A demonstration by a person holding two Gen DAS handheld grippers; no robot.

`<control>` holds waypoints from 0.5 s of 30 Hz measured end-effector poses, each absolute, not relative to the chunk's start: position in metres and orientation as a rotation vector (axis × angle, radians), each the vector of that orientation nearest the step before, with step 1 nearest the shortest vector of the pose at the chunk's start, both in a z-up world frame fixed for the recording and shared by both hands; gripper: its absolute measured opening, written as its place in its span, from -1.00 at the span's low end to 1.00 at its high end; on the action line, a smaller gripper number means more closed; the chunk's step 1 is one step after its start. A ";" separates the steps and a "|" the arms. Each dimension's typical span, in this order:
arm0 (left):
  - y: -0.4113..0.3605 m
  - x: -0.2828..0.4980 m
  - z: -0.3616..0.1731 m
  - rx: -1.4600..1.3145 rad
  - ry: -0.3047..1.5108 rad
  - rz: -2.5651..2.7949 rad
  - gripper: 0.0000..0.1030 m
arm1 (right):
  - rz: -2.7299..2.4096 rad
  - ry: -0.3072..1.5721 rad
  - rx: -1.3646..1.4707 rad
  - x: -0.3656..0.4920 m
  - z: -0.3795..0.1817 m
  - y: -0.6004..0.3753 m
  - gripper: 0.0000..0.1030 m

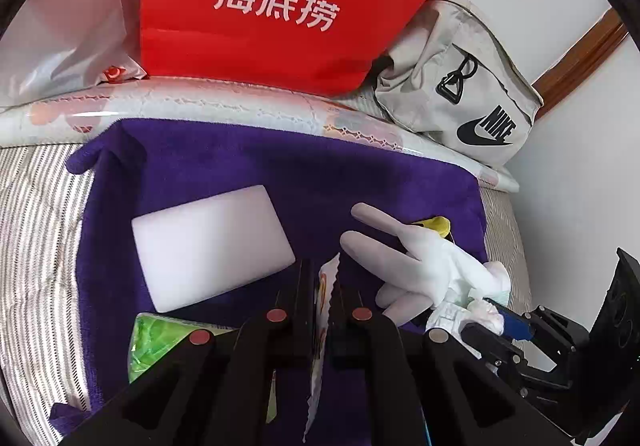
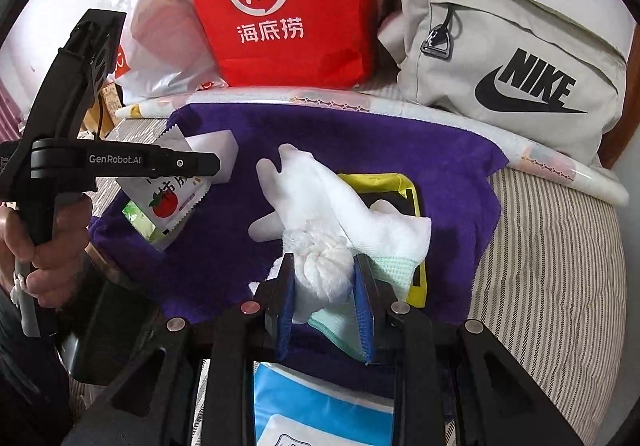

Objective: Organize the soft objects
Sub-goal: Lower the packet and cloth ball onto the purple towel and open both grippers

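My left gripper (image 1: 326, 278) is shut on a thin white sachet (image 1: 318, 366) with a serrated edge; the right wrist view shows a tomato printed on this sachet (image 2: 172, 197). It hangs over a purple towel (image 1: 280, 165). On the towel lie a white foam block (image 1: 212, 246), a green packet (image 1: 156, 342) and a white glove (image 1: 408, 258). My right gripper (image 2: 324, 264) is shut on a knotted white bundle (image 2: 320, 286), with a mint cloth (image 2: 392, 270) caught beside it. Just beyond are the glove (image 2: 316, 185) and a yellow-trimmed black item (image 2: 412, 197).
A red paper bag (image 2: 288, 25), a grey Nike bag (image 2: 520, 65) and a clear plastic bag (image 2: 160, 25) stand along the back against the wall. Striped bedding (image 2: 552, 266) surrounds the towel. A blue packet (image 2: 320, 406) lies under my right gripper. A hand (image 2: 48, 246) holds the left gripper's handle.
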State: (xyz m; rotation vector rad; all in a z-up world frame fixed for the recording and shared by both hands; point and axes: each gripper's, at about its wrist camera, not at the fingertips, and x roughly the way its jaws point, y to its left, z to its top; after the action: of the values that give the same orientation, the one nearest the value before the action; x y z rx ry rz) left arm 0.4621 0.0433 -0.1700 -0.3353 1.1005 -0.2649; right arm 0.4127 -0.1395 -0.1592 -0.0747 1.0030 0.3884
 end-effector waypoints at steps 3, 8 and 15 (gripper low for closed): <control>0.041 0.463 -0.174 -0.347 1.121 -0.285 -0.91 | 0.391 1.010 -0.068 0.411 -0.161 -0.140 -0.46; 0.036 0.461 -0.176 -0.311 1.143 -0.285 -0.57 | 0.389 1.001 -0.074 0.410 -0.161 -0.142 -0.44; 0.037 0.454 -0.165 -0.286 1.116 -0.265 -0.14 | 0.404 0.968 -0.057 0.400 -0.155 -0.144 -0.06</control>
State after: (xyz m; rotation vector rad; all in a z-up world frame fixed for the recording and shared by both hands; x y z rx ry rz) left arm 0.4536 0.0369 -0.1646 -0.2857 1.1155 -0.2649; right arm 0.3998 -0.1435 -0.1545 -0.0567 0.9683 0.4038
